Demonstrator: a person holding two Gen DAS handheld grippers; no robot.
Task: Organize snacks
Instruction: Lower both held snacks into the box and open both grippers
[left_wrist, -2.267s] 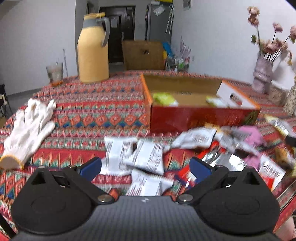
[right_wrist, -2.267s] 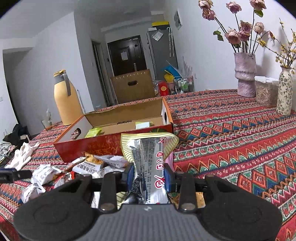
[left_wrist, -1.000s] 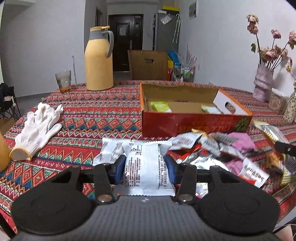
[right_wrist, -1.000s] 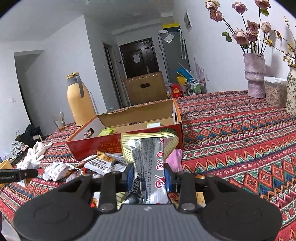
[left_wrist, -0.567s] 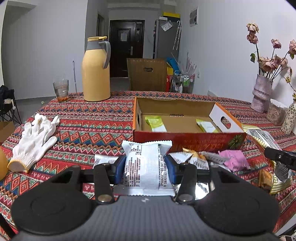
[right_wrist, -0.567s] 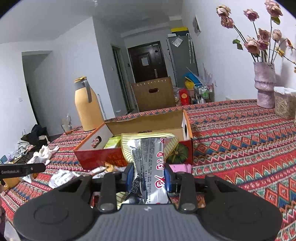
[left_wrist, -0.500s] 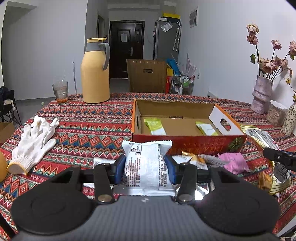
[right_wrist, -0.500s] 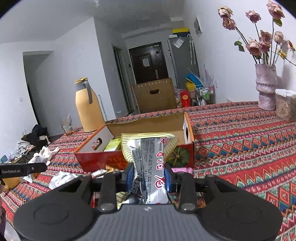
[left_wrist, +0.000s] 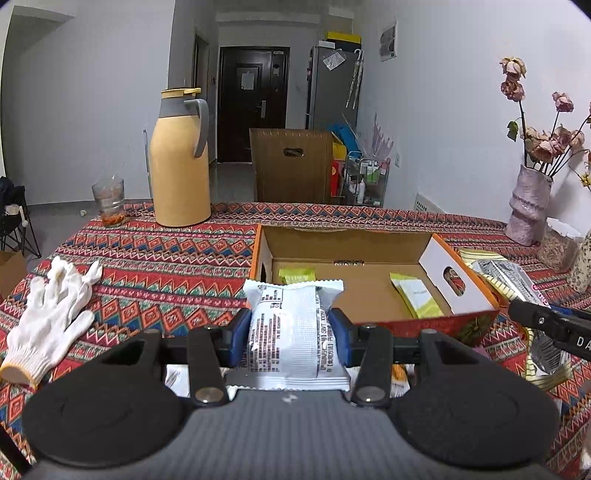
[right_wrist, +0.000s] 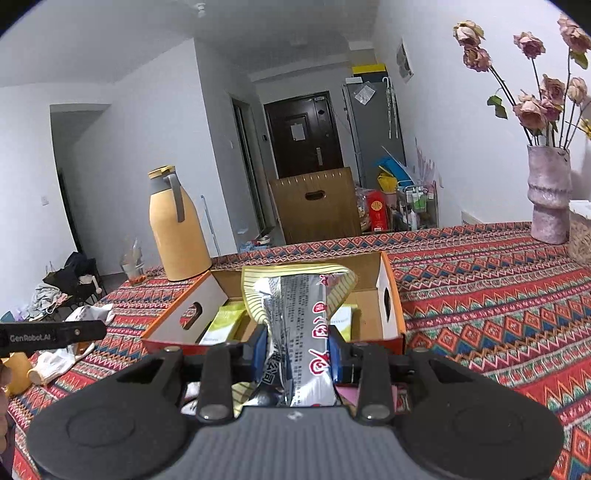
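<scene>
Left wrist view shows the left gripper (left_wrist: 291, 334) clamped across the middle of a white crinkly plastic snack packet with black print (left_wrist: 293, 328), held in the air just short of the near wall of the open red-and-orange cardboard box (left_wrist: 436, 325). Right wrist view shows the right gripper (right_wrist: 297, 354) clamped on a silver foil snack packet with yellow striped ends and red characters (right_wrist: 295, 321), likewise poised before the box's near wall. 2 flat yellow-green packets (left_wrist: 415, 297) already lie on the box floor.

Both held packets look light, soft and air-puffed, so they should give under the pads; the foil one seems slick and its free upper end flops open. A hold across the middle, as now, looks sound; a hard squeeze could burst a seal or crush what is inside.

Most of the box floor is bare, especially the centre between the yellow-green packets, so there is room for both drops. The near wall and the white end flap with a hand slot (left_wrist: 448, 280) stand up and would need clearing from above. Both grippers aim at 1 box from neighbouring sides, so they may crowd each other. The patterned red tablecloth (left_wrist: 166, 258) left of the box lies open, bearing a white knit glove (left_wrist: 51, 314) near the left edge and a tan thermos jug (left_wrist: 179, 162) toward the far edge.
</scene>
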